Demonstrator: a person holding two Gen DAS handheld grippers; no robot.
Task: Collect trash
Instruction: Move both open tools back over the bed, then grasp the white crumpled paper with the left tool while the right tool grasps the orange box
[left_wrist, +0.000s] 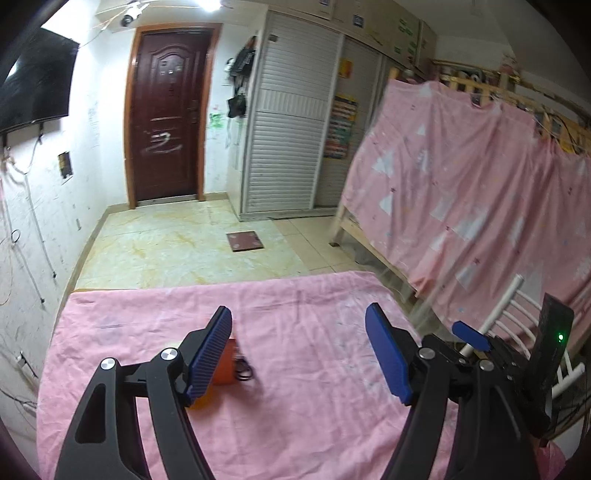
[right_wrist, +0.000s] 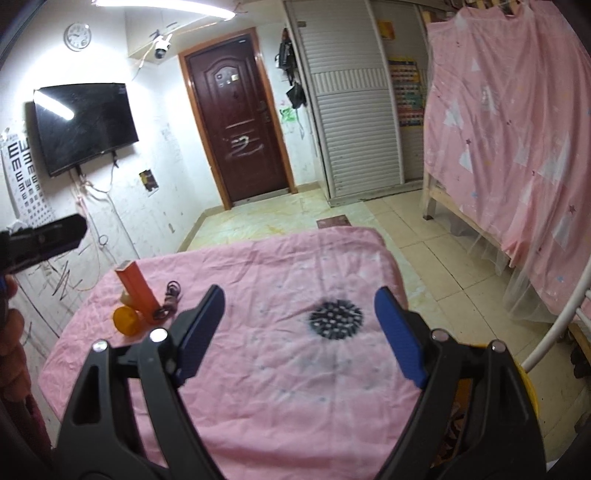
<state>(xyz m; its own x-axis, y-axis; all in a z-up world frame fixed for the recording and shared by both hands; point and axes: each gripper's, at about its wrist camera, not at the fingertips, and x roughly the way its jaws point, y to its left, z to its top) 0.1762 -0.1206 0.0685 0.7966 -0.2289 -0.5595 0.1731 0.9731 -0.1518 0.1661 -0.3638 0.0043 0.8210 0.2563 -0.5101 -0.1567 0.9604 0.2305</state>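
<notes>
A table under a pink cloth fills the foreground. On its left part, in the right wrist view, stand an upright orange box, an orange round piece, a small pale item and a coiled dark cord. My left gripper is open above the cloth. Its left finger hides part of the orange box, with the cord beside it. My right gripper is open with nothing between its fingers, over a black dotted print.
A yellow bin rim shows behind the right gripper's right finger. A white chair and a bunk bed draped in a pink sheet stand to the right. A brown door, a wardrobe, a wall TV and a floor scale lie beyond.
</notes>
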